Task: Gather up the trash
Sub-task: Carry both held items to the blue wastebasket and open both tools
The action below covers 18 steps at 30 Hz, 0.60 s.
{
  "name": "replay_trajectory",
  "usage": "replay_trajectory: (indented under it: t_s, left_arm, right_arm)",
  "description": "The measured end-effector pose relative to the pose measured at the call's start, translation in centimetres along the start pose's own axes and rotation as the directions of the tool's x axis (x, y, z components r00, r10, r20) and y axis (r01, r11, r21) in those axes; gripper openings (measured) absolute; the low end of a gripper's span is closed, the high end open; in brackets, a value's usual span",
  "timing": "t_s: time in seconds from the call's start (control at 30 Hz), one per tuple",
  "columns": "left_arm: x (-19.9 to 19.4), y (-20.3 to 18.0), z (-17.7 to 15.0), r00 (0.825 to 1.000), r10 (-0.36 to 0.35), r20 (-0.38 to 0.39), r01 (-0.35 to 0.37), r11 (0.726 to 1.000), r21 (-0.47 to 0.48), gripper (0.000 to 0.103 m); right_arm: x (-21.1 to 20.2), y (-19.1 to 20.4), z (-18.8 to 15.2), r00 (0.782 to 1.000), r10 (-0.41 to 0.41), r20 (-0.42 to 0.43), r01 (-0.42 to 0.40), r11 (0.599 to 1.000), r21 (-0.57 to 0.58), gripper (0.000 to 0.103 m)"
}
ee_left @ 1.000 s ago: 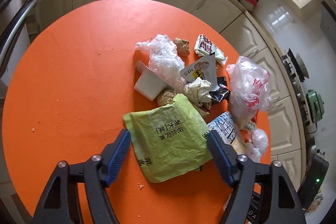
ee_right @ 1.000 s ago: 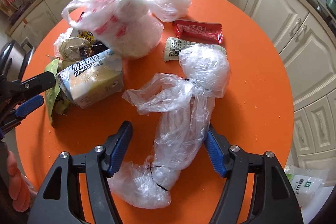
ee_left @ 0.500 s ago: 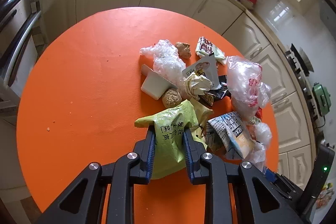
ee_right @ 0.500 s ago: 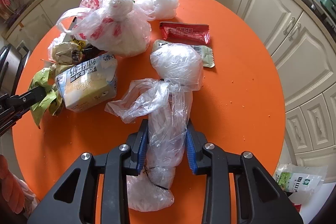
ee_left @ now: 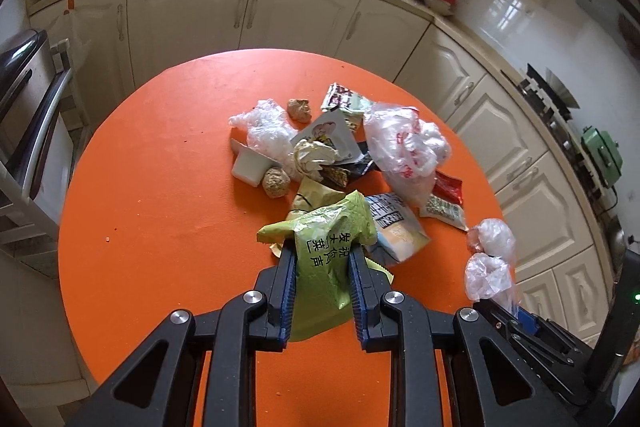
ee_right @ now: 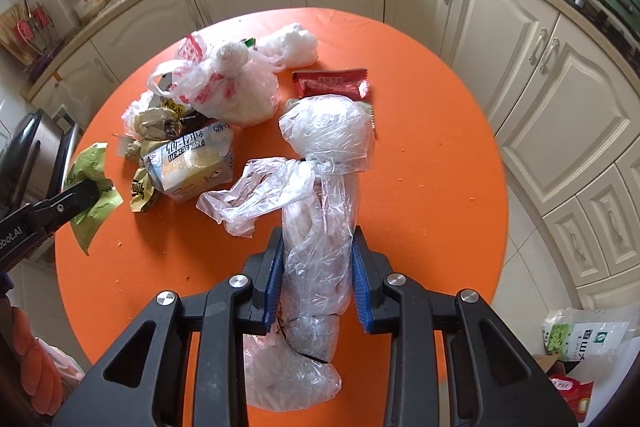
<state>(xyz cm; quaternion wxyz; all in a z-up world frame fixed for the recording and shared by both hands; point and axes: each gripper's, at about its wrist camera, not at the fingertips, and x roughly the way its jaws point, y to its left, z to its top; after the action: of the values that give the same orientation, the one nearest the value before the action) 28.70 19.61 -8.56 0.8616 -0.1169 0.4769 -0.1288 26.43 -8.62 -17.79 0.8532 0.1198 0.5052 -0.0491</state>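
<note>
Left gripper (ee_left: 322, 257) clamps the green wrapper (ee_left: 326, 251); right gripper (ee_right: 318, 259) squeezes the clear plastic bag (ee_right: 320, 227), seemingly clear of the orange counter (ee_right: 420, 187).

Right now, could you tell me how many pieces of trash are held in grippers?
2. The left gripper is clamped on a green snack bag beside the pile; the right gripper is clamped on a long clear plastic bag above the orange table.
</note>
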Motion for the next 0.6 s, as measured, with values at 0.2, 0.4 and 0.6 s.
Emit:
replay_trajectory:
  t_s: [0.2,0.4,0.6]
  left_arm:
    - [-0.5,-4.6,-1.0,1.0,-0.023,0.002,0.023,0.996,0.09,0.02]
    - [0.4,-9.7,-1.7,0.997,-0.064,-0.035,0.069,0.979,0.192,0.02]
    - [2.6,-16.4,-3.0,0.991,-0.091,-0.1,0.117,0.947,0.298,0.02]
  right_arm:
    - [-3.3,-3.4,-1.0,0.997,0.003,0.076,-0.008,0.997,0.074,0.03]
    - [-5.5,-8.9,-2.2,0.992,-0.031,0.119,0.007,0.98,0.201,0.03]
    - [-6.8,-14.7,-3.8,0.987,-0.088,0.135,0.04,0.945,0.324,0.03]
